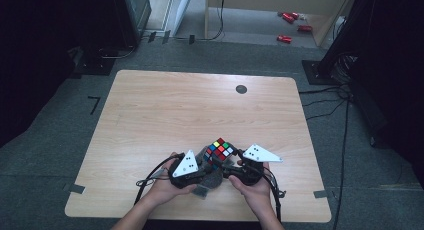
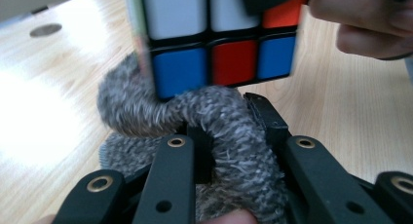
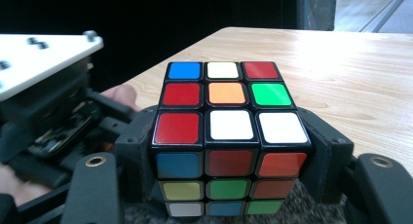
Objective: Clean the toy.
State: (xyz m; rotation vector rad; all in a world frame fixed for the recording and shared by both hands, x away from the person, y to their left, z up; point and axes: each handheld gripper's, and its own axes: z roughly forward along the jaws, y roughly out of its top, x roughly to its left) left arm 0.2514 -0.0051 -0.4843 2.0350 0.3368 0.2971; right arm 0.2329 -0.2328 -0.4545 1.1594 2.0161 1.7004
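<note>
Grey fuzzy cloth (image 2: 229, 136) is pinched in the left hand-held gripper (image 2: 229, 117), beneath the puzzle cube (image 3: 229, 136) clamped by the right hand-held gripper (image 3: 229, 151); wiping should be gentle so the clamp is not loosened.

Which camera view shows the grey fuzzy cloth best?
The left gripper view: the grey fuzzy cloth sits pinched between its jaws, under the cube. The high view shows a small patch; the right gripper view, a strip.
</note>
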